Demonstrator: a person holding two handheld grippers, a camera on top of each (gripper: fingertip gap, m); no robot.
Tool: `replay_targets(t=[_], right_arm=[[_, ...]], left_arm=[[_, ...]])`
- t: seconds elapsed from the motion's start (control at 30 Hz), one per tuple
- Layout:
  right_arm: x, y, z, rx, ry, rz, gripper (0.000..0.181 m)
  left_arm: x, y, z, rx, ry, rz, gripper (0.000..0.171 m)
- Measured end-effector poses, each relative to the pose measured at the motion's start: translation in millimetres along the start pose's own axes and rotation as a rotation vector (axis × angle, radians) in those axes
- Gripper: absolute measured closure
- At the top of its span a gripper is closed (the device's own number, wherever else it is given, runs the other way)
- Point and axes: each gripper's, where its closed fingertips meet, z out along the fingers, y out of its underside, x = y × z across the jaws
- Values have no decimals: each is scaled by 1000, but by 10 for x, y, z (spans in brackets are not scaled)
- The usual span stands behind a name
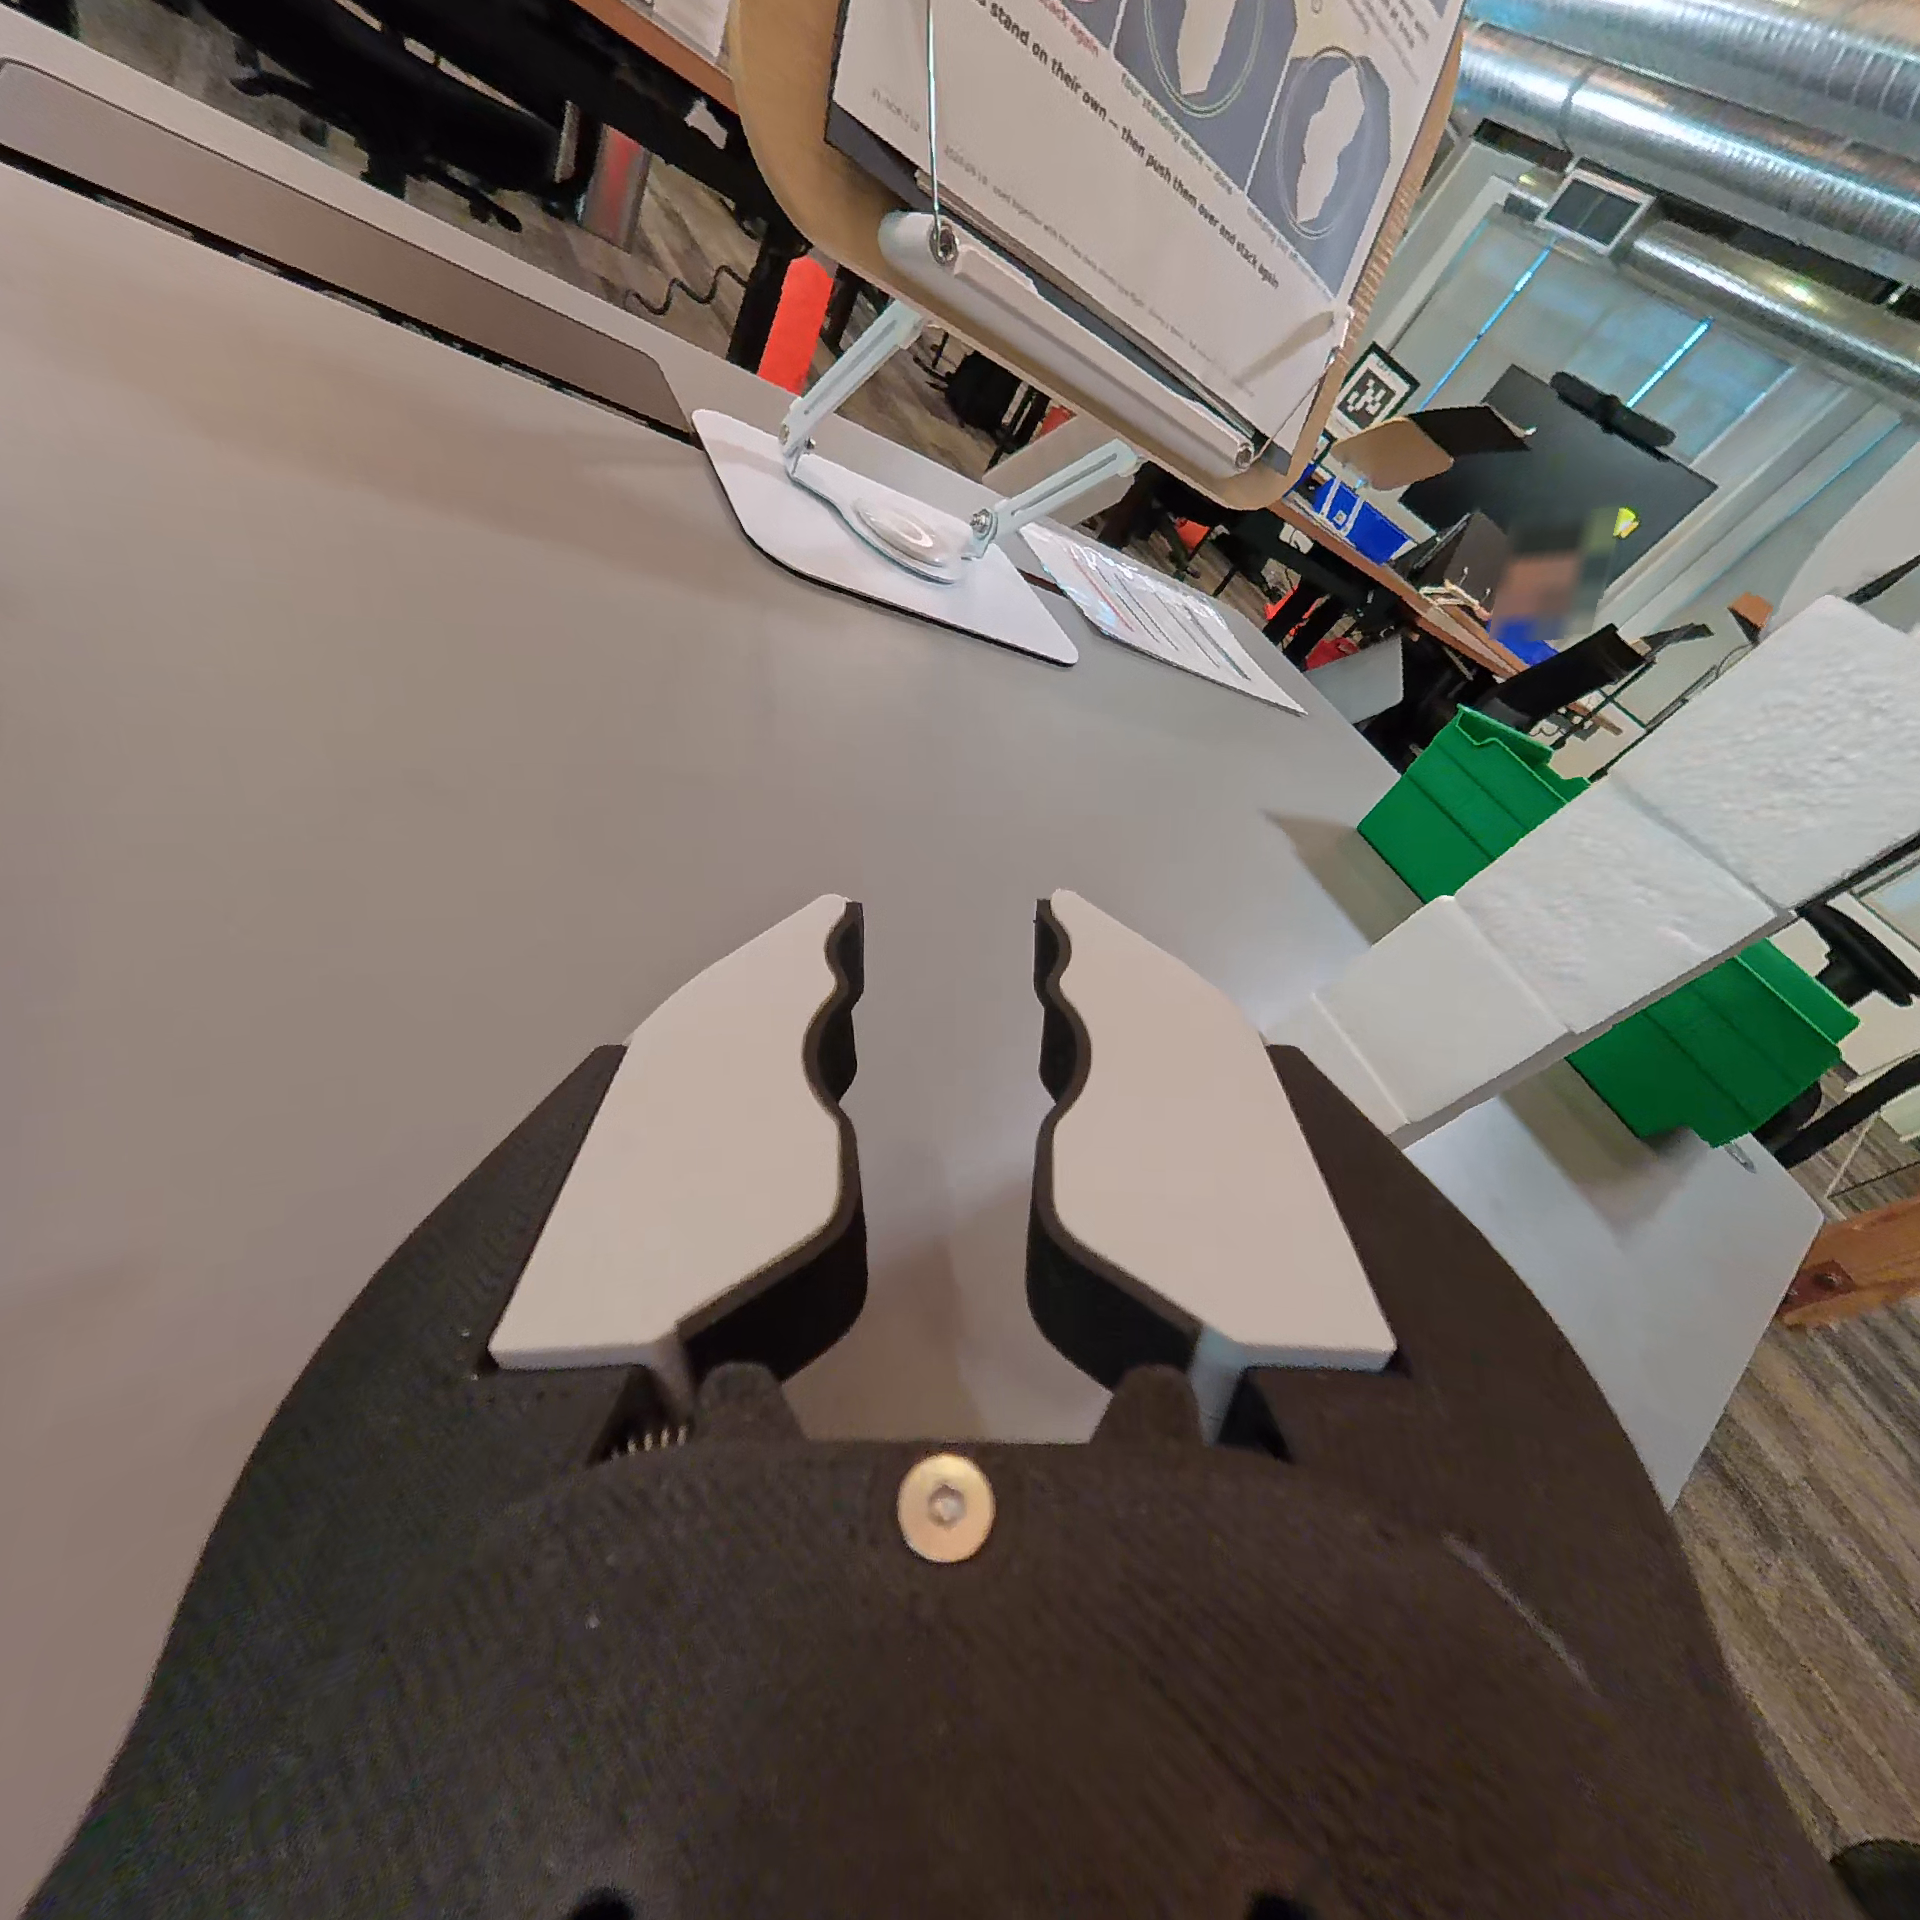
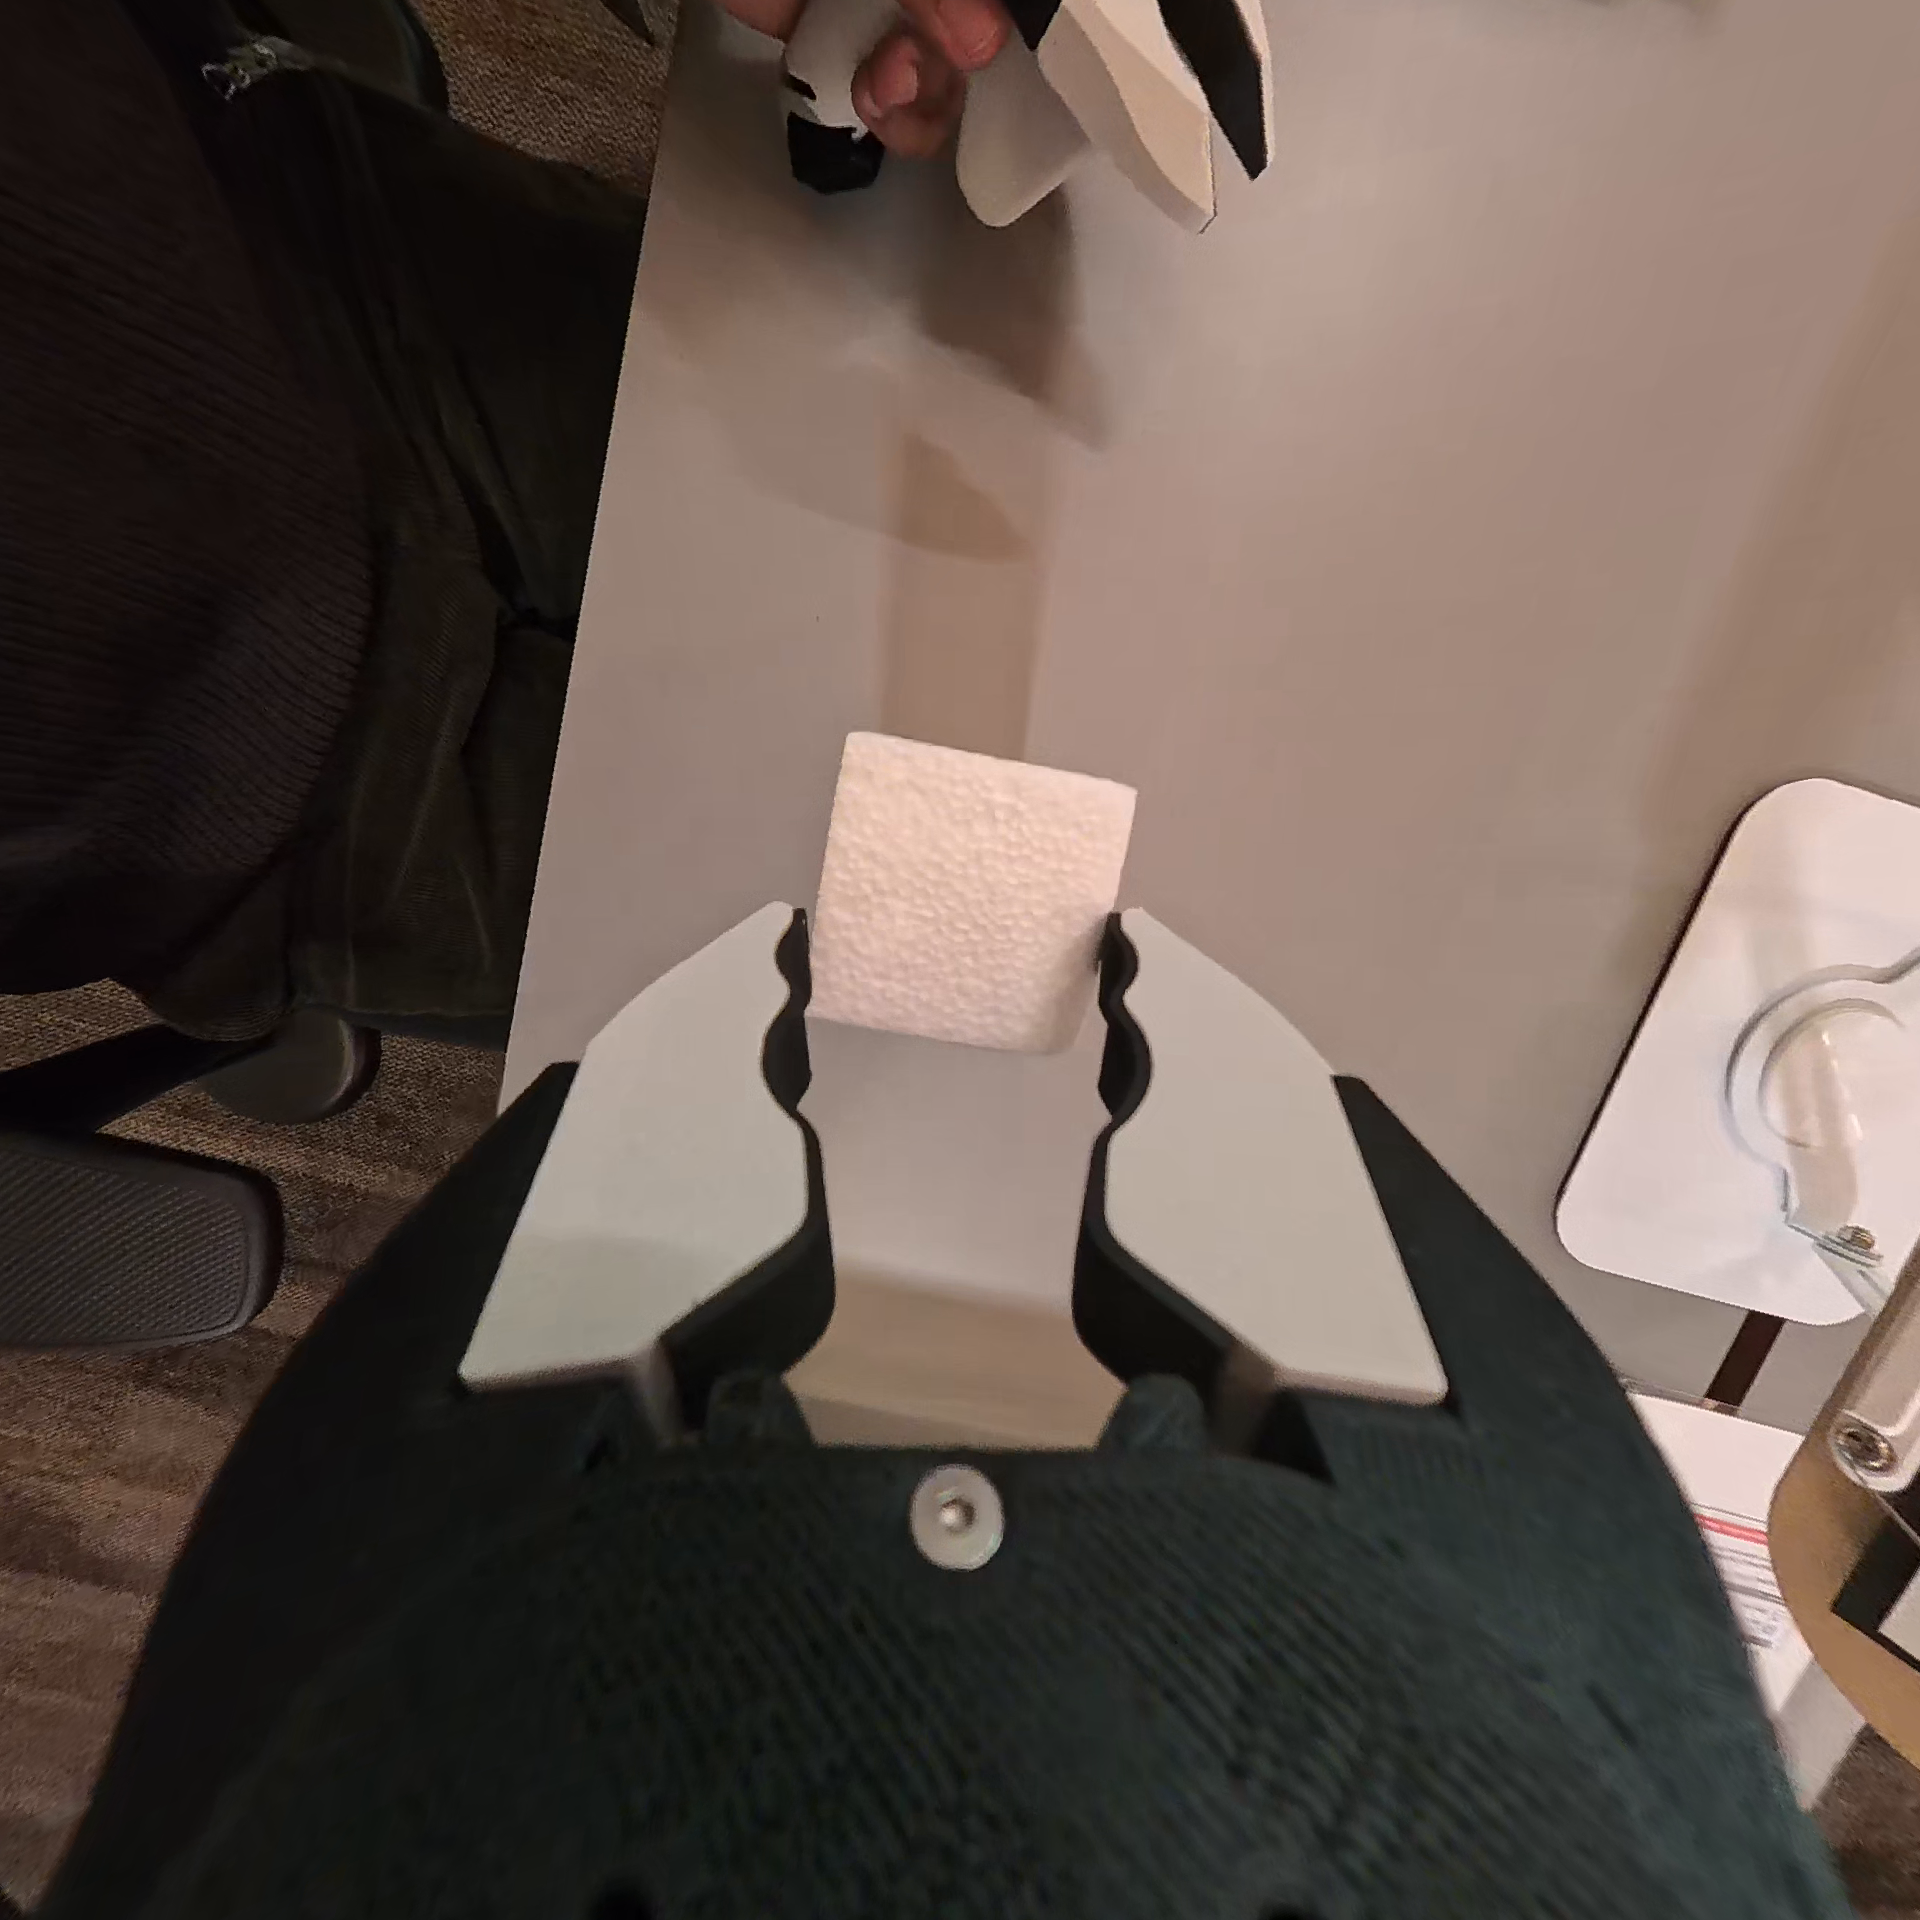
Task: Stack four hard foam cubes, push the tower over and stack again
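In the left wrist view, the left claw (image 1: 948, 935) hangs over bare grey desk (image 1: 416, 727). Its jaws are partly apart and nothing is between them. Far ahead stands a document stand: a white base plate (image 1: 831, 488) on the desk, with a tilted board (image 1: 1091, 187) carrying a printed sheet above it. A laminated sheet (image 1: 1164, 623) lies flat just right of the base. At the right edge we see white foam pieces (image 1: 1662, 862) in a stepped row with shadow under their near end. We cannot tell from here whether they rest on the desk or are held above it. Green bins (image 1: 1475, 800) sit beyond the desk's right edge.

In the right wrist view, the right claw (image 2: 956, 925) is closed onto a white foam block (image 2: 966, 883). Both jaws press the block's side faces at the very tips, and most of the block sticks out past them. The block sits squarely between the jaws, over the desk (image 2: 1351, 520) near its left edge, and seems to be lifted clear, with shadow beneath it. We judge this a shallow hold on a light, soft thing, so even pressure and a level wrist matter more than force. The stand's base plate (image 2: 1714, 1039) lies well apart to the right. At the far end, a hand (image 2: 914, 73) carries the left claw (image 2: 1174, 114), which holds nothing. A dark chair (image 2: 208, 520) stands left of the desk.
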Motion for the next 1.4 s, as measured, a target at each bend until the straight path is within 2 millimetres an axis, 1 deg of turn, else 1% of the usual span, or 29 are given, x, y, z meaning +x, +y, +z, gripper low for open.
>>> replay_targets(t=[0.13,0.43,0.53,0.8,1.03,1.4], right_arm=[[1,-3,-29,19,9,7,127],[1,28,-22,37,16,42,127],[-39,29,-21,43,0,70,127],[-12,36,-39,55,31,61,127],[-17,20,2,59,22,54,127],[-8,38,0,55,25,50,127]], left_arm=[[2,9,5,-3,2,-2,139],[7,19,9,-7,4,-2,139],[6,26,11,-11,6,-9,139],[8,27,11,-11,7,-9,139],[9,30,14,-12,8,-8,139],[19,40,21,-18,13,-12,138]])
